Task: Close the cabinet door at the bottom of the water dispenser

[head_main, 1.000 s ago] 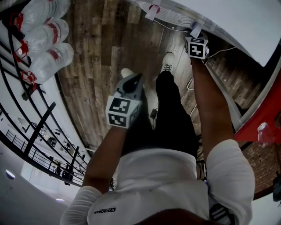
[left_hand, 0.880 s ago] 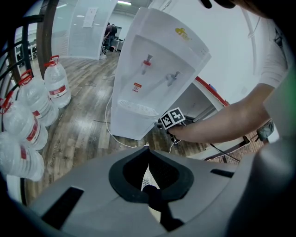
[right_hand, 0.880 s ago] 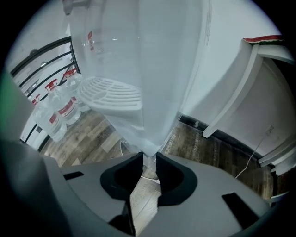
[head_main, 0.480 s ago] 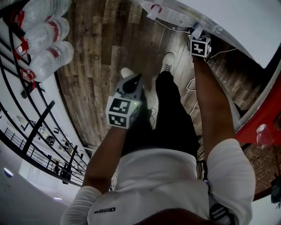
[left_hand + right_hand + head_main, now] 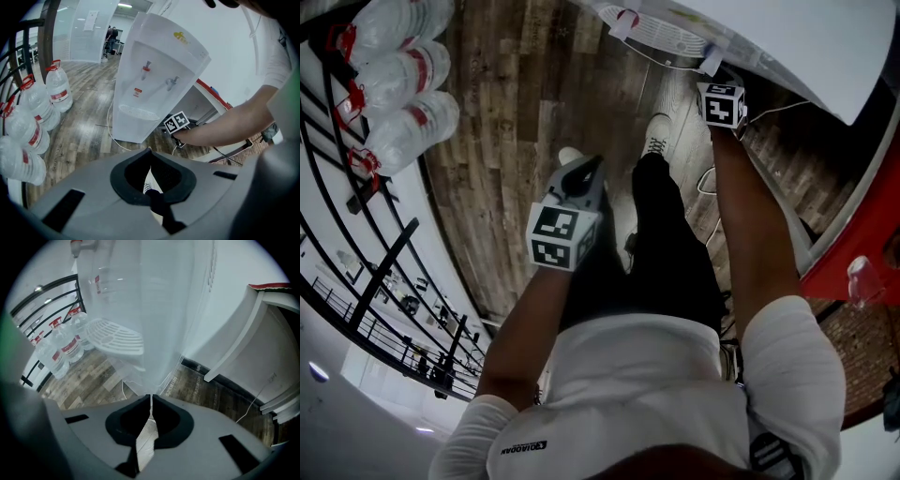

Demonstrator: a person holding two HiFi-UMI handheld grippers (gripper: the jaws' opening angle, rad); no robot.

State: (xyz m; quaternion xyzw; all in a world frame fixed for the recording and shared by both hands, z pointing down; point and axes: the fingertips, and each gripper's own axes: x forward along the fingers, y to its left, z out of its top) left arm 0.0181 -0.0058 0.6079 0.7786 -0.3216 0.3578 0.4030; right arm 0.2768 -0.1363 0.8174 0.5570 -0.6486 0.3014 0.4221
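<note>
The white water dispenser point(image 5: 154, 79) stands on the wooden floor, with its drip tray point(image 5: 661, 37) at the top of the head view. My right gripper point(image 5: 150, 398) is at the dispenser's lower right corner, under its marker cube point(image 5: 722, 103). Its jaws are closing, and the thin white edge of the cabinet door point(image 5: 151, 380) runs down between the tips. The door shows edge-on as a pale blurred panel, so how far it stands ajar is hidden. My left gripper point(image 5: 150, 150) hangs shut over the person's legs and holds nothing.
Several large water bottles point(image 5: 394, 84) lie by a black railing point(image 5: 384, 272) on the left. A white shelf unit with a red edge point(image 5: 262, 324) stands right of the dispenser. A cable point(image 5: 708, 178) trails on the floor by the person's shoe point(image 5: 657, 131).
In the head view the right gripper has shifted only slightly beside the dispenser. The left gripper has kept still.
</note>
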